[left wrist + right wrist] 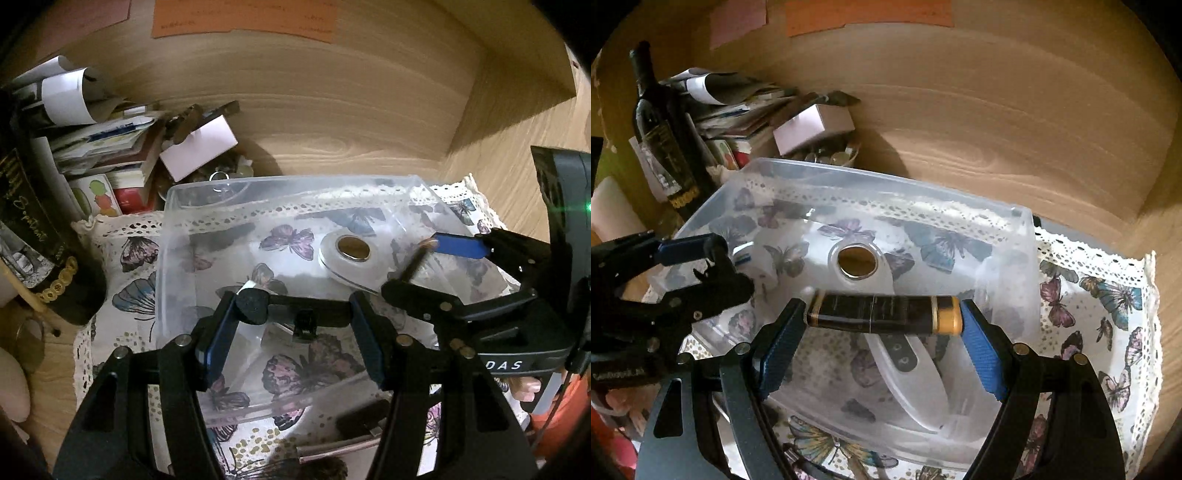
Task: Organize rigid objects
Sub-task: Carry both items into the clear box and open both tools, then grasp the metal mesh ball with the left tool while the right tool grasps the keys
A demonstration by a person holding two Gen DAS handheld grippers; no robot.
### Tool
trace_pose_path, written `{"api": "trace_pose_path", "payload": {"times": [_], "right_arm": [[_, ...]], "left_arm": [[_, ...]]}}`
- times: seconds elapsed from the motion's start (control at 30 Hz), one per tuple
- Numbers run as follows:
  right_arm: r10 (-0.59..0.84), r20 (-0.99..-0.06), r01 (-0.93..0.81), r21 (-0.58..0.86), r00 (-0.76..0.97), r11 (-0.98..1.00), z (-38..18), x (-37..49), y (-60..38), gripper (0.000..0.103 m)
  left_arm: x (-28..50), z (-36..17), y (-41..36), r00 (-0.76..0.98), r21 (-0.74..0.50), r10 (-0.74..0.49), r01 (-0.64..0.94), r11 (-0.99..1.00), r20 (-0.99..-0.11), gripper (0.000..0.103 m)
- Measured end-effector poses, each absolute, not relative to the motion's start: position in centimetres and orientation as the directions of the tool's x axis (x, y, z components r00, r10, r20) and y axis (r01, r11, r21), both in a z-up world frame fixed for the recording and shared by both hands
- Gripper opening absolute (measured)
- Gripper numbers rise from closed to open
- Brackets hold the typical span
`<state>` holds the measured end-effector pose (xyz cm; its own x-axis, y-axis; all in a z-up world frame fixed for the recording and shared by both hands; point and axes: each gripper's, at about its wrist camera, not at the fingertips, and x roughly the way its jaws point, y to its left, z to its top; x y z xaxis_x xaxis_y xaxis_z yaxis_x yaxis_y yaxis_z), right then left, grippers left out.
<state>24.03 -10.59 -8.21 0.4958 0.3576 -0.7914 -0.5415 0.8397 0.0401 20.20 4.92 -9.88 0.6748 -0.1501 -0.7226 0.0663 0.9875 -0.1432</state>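
A clear plastic bin (192, 192) (1015, 266) sits on a butterfly-print cloth. Inside lies a white tape roll (351, 254) (857, 261). My left gripper (295, 317) is shut on a black clip-like piece (280, 306), held over the bin's near part. My right gripper (882, 314) is shut on a dark tube with a gold cap (882, 314), held crosswise above the bin; the right gripper also shows in the left wrist view (417, 258). The left gripper appears at the left of the right wrist view (713, 258).
A dark wine bottle (661, 140) (33, 221) stands at the left, beside a stack of papers and boxes (110, 147). A wooden wall (332, 110) runs behind the bin. The cloth (1100, 314) extends right of the bin. A brush (325, 458) lies in front.
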Motion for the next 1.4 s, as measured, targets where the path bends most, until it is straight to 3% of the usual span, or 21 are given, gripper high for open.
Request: {"api": "trace_pose_path", "payload": {"times": [0.27,0.43,0.7,1.1,1.23,1.33,1.4], "right_arm": [[0.368,-0.783,-0.544,0.045,0.501,0.838,-7.3,23.3,-11.0,0.081],[0.381,-0.739,-0.533,0.035,0.555,0.845,-5.2,21.9,-12.5,0.081],[0.379,-0.684,-0.509,0.013,0.623,0.861,-3.0,18.5,-15.0,0.083],[0.34,-0.777,-0.464,0.069,0.53,0.883,-8.6,15.7,-18.2,0.083],[0.336,-0.814,-0.466,0.092,0.474,0.88,-10.9,15.2,-18.5,0.082],[0.341,-0.836,-0.49,0.102,0.429,0.866,-11.9,15.0,-18.1,0.081],[0.327,-0.848,-0.504,0.083,0.417,0.86,-12.6,15.0,-17.6,0.076]], "left_arm": [[18.9,-8.6,4.9,0.703,-0.136,-0.142,0.064,0.989,-0.697,0.072],[16.4,-6.6,4.9,0.762,-0.103,-0.107,0.052,0.993,-0.639,0.089],[12.3,-5.2,5.6,0.799,-0.081,-0.068,0.024,0.996,-0.597,0.099],[9.7,-10.2,5.6,0.703,-0.072,-0.063,0.017,0.997,-0.708,0.098],[9.0,-11.7,4.9,0.67,-0.088,-0.094,0.043,0.995,-0.736,0.089],[8.6,-12.8,4.1,0.65,-0.074,-0.105,0.076,0.994,-0.753,0.087],[8.6,-13.6,3.5,0.632,-0.056,-0.103,0.094,0.994,-0.768,0.081]]}}
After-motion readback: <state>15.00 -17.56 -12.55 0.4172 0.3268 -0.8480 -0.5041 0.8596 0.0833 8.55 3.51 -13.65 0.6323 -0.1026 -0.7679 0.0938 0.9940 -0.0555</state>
